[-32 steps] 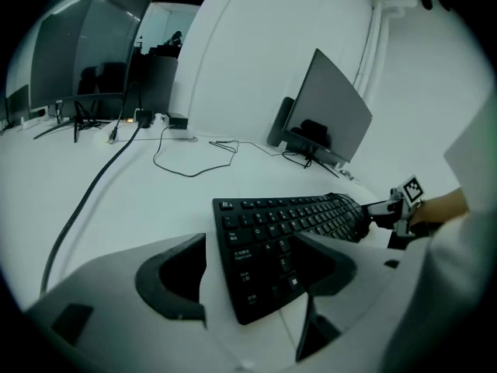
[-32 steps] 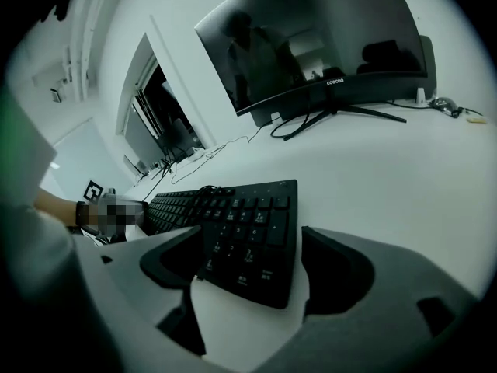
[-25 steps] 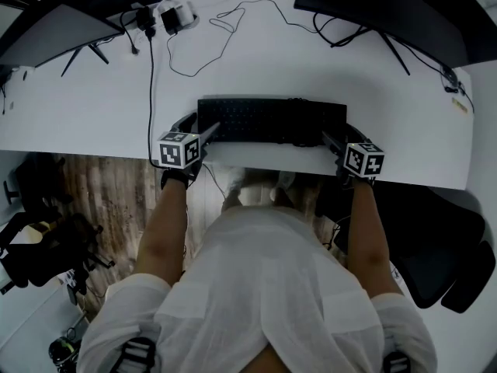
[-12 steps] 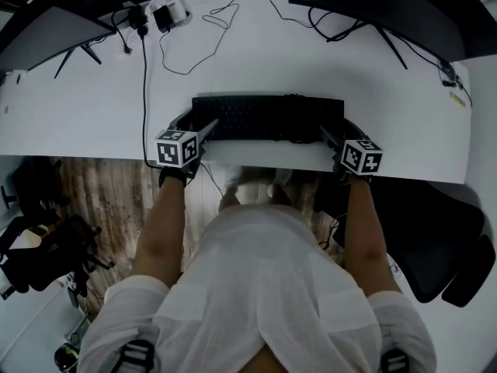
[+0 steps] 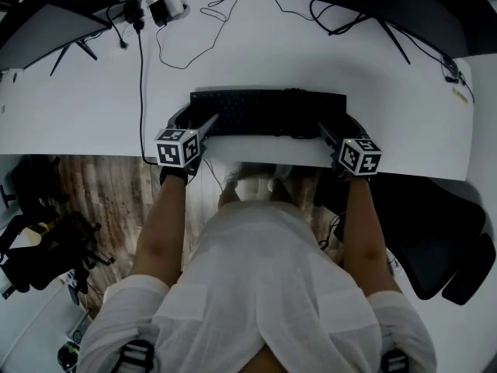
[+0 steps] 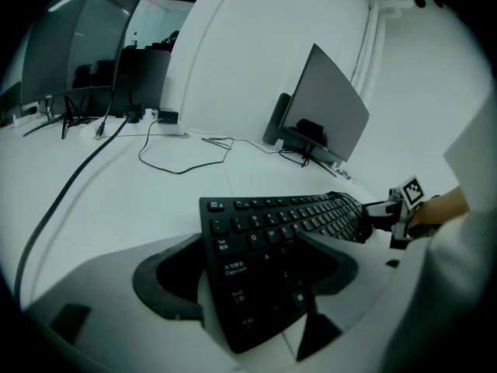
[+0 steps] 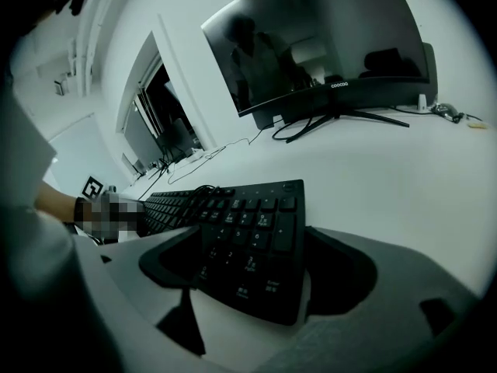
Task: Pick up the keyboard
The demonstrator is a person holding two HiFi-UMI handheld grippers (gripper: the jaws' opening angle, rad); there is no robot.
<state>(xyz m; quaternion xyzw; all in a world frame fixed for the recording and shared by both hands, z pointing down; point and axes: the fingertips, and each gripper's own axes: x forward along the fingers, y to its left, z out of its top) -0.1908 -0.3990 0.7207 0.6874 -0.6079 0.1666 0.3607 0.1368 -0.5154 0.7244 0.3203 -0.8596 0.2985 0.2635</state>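
**deskwatcher:** so where was the thing when you looked?

**by_the_door:** The flat black plastic keyboard (image 5: 268, 113) was lying on the white table (image 5: 93, 107), close to the near edge and right in front of the person. Its long axis ran straight left to right.

**deskwatcher:** and the grippers?

**by_the_door:** One at each short end. The left gripper (image 5: 196, 120) had its jaws spread around the left end, one finger on the far side and one on the near side, with the Caps Lock corner sitting in between. It didn't look to me like the pads were biting. The right gripper (image 5: 338, 127) was the mirror image on the numpad end. Its jaws were wide and had just been opening a touch more, with the keyboard end between them, not squeezed as far as I could see.

**deskwatcher:** which hand was closer?

**by_the_door:** Neither tbh, dead even. My guess is both had to close across the short width, near to far, then lift together so it stayed level. Squeeze only one end and it'd probably swing or sag.
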